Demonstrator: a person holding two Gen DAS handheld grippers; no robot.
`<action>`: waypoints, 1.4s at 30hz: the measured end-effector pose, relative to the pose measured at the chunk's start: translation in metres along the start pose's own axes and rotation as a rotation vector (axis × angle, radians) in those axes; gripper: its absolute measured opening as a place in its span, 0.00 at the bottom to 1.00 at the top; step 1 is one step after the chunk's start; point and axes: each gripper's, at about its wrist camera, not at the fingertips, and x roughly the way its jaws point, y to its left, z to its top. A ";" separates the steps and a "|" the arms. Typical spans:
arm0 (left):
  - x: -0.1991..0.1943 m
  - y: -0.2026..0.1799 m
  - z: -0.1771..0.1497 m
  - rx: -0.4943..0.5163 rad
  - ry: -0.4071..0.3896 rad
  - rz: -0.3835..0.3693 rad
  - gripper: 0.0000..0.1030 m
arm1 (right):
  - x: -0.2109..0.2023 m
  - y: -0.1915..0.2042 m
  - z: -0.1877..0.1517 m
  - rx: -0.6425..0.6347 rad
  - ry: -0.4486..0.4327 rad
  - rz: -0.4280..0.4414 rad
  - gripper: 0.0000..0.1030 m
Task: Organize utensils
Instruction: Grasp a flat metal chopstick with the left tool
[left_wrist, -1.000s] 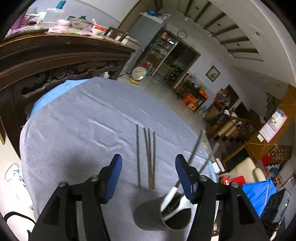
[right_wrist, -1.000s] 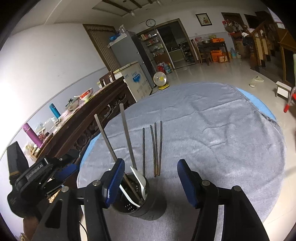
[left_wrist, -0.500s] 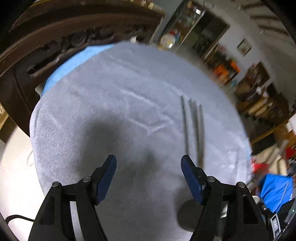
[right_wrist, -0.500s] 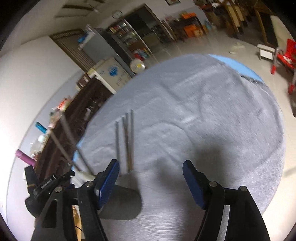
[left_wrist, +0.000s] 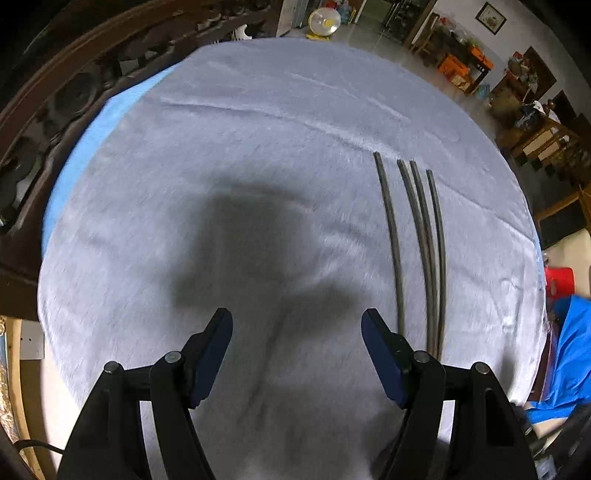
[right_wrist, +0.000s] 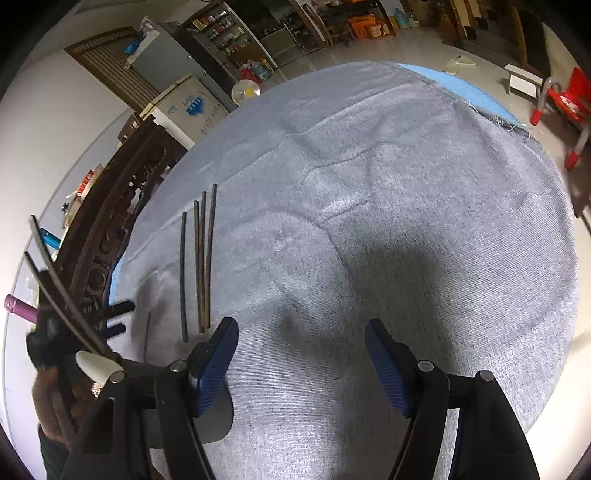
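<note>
Across both frames, grey cloth (left_wrist: 258, 147) on round table, left gripper (left_wrist: 297, 325) and right gripper (right_wrist: 301, 332) at bottom centre, jaws spread with nothing between (just opened wider), four chopsticks (left_wrist: 417, 240) right of left gripper, left-centre in right view.

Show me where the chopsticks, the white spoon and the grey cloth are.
chopsticks (left_wrist: 424, 240), left wrist view, mid-length of the bundle.
white spoon (right_wrist: 94, 365), right wrist view, on its bowl.
grey cloth (right_wrist: 406, 166), right wrist view, bare patch.
</note>
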 end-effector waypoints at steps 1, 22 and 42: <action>0.002 -0.002 0.005 0.000 0.009 0.005 0.71 | 0.001 -0.001 0.000 0.000 0.003 -0.003 0.72; 0.073 -0.071 0.083 -0.017 0.216 0.079 0.40 | 0.035 0.028 0.085 -0.188 0.121 -0.058 0.72; 0.100 -0.131 0.135 0.450 0.422 0.161 0.05 | 0.094 0.068 0.123 -0.311 0.307 -0.068 0.72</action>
